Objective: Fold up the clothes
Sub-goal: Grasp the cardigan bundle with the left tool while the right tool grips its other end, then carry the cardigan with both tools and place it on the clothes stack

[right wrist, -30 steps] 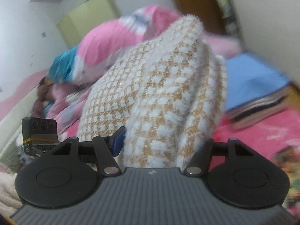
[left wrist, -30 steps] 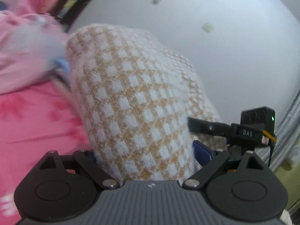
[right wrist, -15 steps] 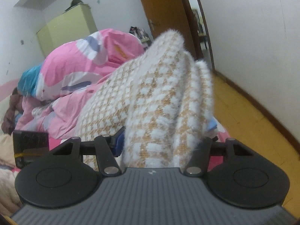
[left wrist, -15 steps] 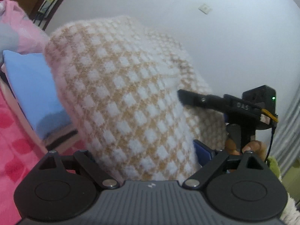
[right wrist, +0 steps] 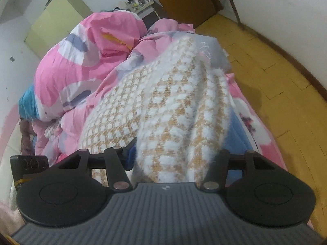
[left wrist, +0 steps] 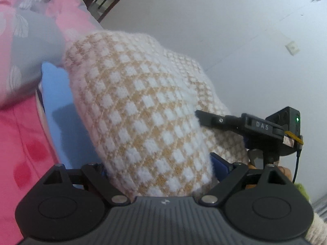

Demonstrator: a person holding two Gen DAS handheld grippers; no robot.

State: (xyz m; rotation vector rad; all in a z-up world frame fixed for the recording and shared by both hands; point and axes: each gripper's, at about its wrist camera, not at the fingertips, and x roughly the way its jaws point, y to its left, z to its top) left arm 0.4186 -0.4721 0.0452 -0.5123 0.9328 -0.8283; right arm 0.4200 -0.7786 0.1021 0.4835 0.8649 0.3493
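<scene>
Right wrist view: fluffy checked garment [right wrist: 163,110] bunched lengthwise, apparently away from camera, each claw clamped around it.

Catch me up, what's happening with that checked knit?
A person is folding clothes over a bed with a gripper in each hand. Both the left gripper and the right gripper are clamped on thick bunches of the fuzzy tan-and-white checked sweater, holding it up above the pink quilt. The right gripper's jaws have just been closing on the fabric.
</scene>
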